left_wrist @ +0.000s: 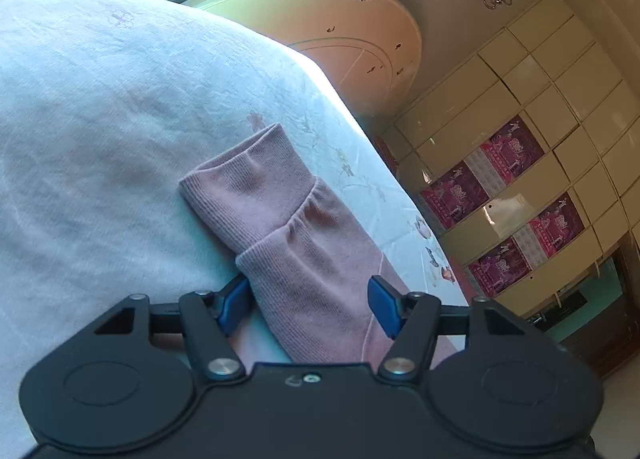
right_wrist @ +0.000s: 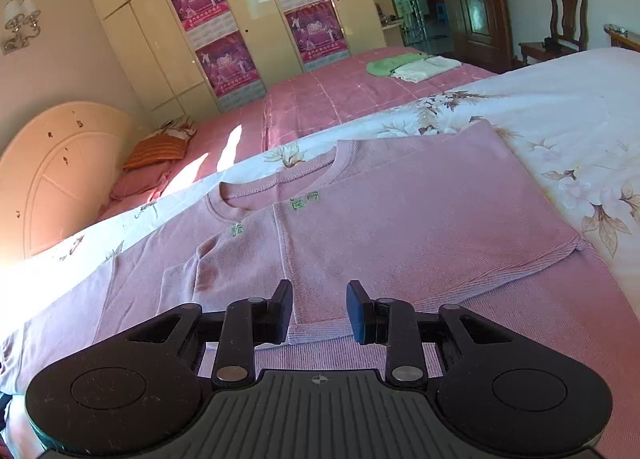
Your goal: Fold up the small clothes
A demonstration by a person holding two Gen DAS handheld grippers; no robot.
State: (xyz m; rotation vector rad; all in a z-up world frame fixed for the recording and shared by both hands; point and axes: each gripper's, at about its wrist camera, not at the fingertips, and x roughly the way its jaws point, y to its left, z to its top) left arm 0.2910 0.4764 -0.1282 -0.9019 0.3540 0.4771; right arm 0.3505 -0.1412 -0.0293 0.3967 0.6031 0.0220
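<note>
A pink knit sweater (right_wrist: 400, 219) lies flat on a white floral bedspread (right_wrist: 560, 119), neckline toward the far side, one side folded over the body. In the left wrist view its sleeve with ribbed cuff (left_wrist: 256, 179) lies on the bedspread (left_wrist: 100, 119). My left gripper (left_wrist: 310, 309) is open, its blue fingers on either side of the sleeve near the cuff, not closed on it. My right gripper (right_wrist: 319, 311) is open, just above the sweater's folded near edge.
A second bed with a pink checked cover (right_wrist: 340, 95) holds folded green and white clothes (right_wrist: 408, 66) and a pillow (right_wrist: 156, 155). A cream headboard (right_wrist: 52, 179), wardrobe with posters (right_wrist: 224, 43), a door and a chair (right_wrist: 560, 27) stand behind.
</note>
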